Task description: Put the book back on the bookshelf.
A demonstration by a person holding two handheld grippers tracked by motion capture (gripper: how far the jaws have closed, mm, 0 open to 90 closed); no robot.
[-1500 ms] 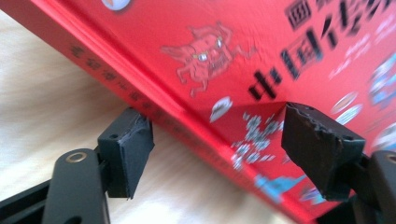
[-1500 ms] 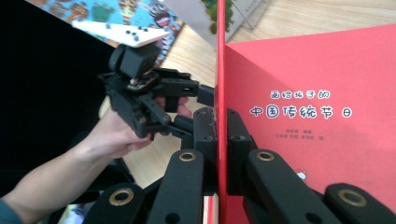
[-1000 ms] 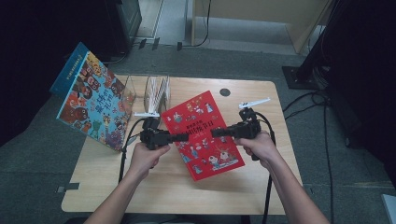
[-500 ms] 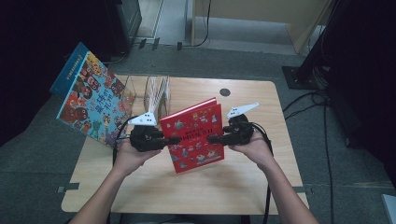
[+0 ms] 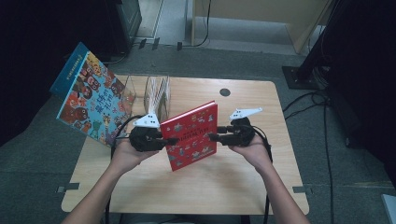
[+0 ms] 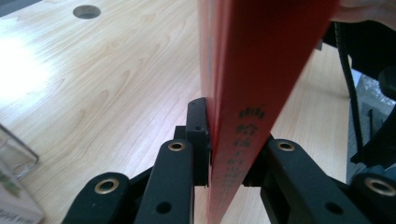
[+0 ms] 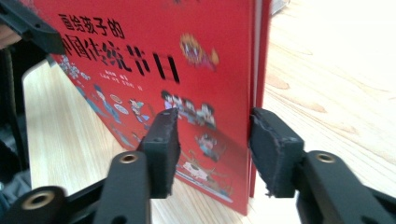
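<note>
I have a pale wooden table (image 5: 243, 182) on a grey carpeted floor (image 5: 327, 60), with dark equipment around the far edges of the room. A small round hole (image 5: 224, 92) sits in the tabletop toward the far side.

The red book (image 5: 192, 135) is lifted off the table at the middle, cover facing me and tilted, its lower corner close over the wood. My left gripper (image 5: 164, 140) has it by the left edge: in the left gripper view the pads press on both faces of the spine side, jaws drawn in narrow around it after closing further in the last moment. My right gripper (image 5: 214, 137) sits at the book's right edge. In the right gripper view its jaws have just been opening; the book's page edge stands between them, the left pad in front of the cover and the right pad just beside the back board, with a gap I can see on the cover side. So that one straddles the book without clamping it, as far as I can judge from that angle.

On the far left of the table stands a clear rack (image 5: 156, 91) holding thin books upright. A large colourful book (image 5: 91, 99) leans at the table's left edge, overhanging it, well apart from the red one.
</note>
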